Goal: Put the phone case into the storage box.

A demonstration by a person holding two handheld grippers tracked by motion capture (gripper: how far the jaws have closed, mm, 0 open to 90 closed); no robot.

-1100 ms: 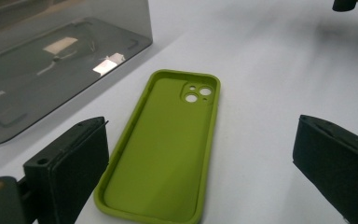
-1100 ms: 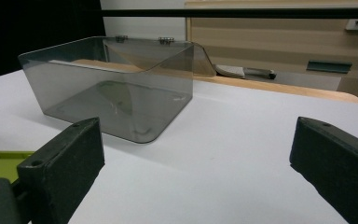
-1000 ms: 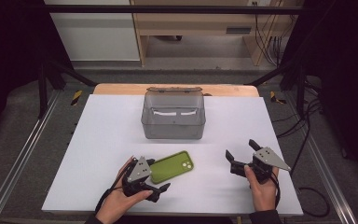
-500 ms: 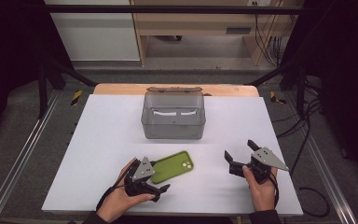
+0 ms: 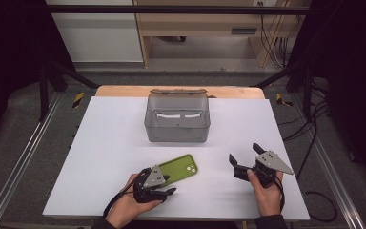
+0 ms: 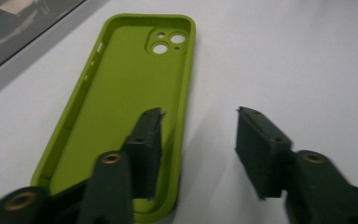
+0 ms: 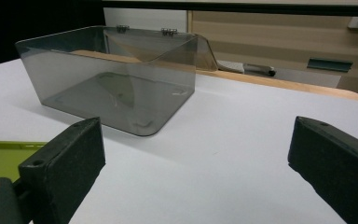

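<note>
Left tongs (image 6: 198,135) just closing astride phone case (image 6: 121,107) wall near desk (image 5: 105,143) front edge, not yet clamped; right tongs (image 7: 191,154) spread, empty; lifting remains.

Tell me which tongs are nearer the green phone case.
Left. The left tongs straddle the green phone case's long edge, one jaw inside it; the right tongs hang well off to its side.

Left gripper (image 6: 198,140) jaws closing in since earlier pictures, now much nearer together. One jaw sitting inside green phone case (image 6: 121,102), other jaw outside, long side wall of case between them. Outer jaw not touching wall yet. Left hand (image 5: 128,205) barely shifting.
</note>
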